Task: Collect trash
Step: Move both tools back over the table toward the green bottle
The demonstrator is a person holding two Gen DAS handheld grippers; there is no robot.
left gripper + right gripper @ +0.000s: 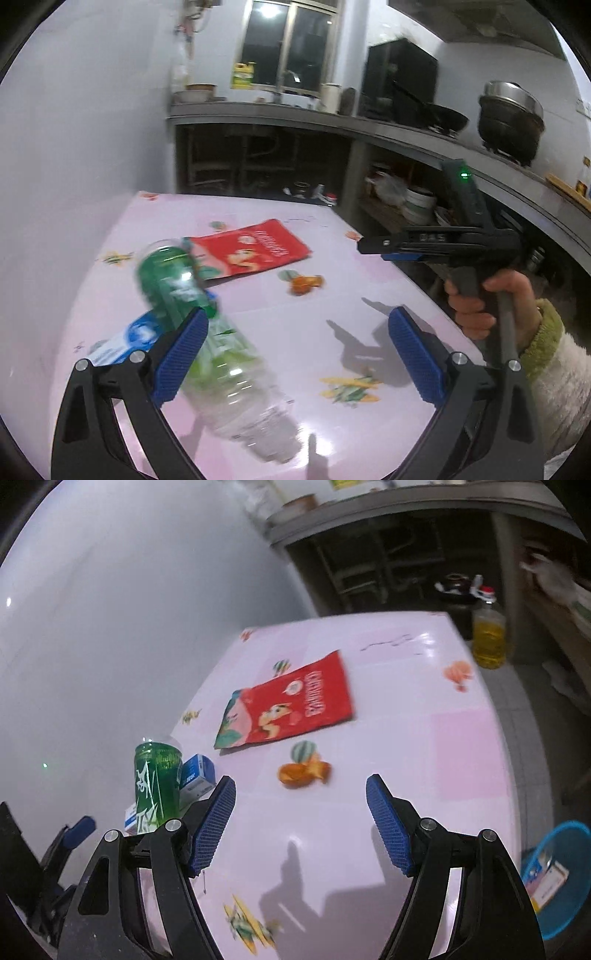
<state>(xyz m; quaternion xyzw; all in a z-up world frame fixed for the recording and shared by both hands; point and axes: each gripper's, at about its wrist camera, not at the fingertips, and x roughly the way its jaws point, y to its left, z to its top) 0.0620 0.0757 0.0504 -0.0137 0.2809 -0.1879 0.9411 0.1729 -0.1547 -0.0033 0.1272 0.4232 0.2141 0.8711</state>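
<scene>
A clear plastic bottle with a green label (192, 325) is tilted between the wide-open jaws of my left gripper (295, 350), leaning on the left pad (181, 354); the right pad is well clear of it. The bottle shows in the right wrist view (155, 782) too. A red snack bag (251, 251) (291, 701) lies flat on the pink table (332, 302). A blue and white box (129, 339) (194, 779) lies behind the bottle. My right gripper (301, 819) is open and empty above the table, and shows at the right in the left wrist view (373, 245).
Orange peel (304, 282) (303, 771) lies mid-table. A blue bin (557, 878) with some trash stands on the floor at the table's right. A bottle of yellow oil (489, 635) stands on the floor beyond. A kitchen counter (369, 125) with pots runs behind.
</scene>
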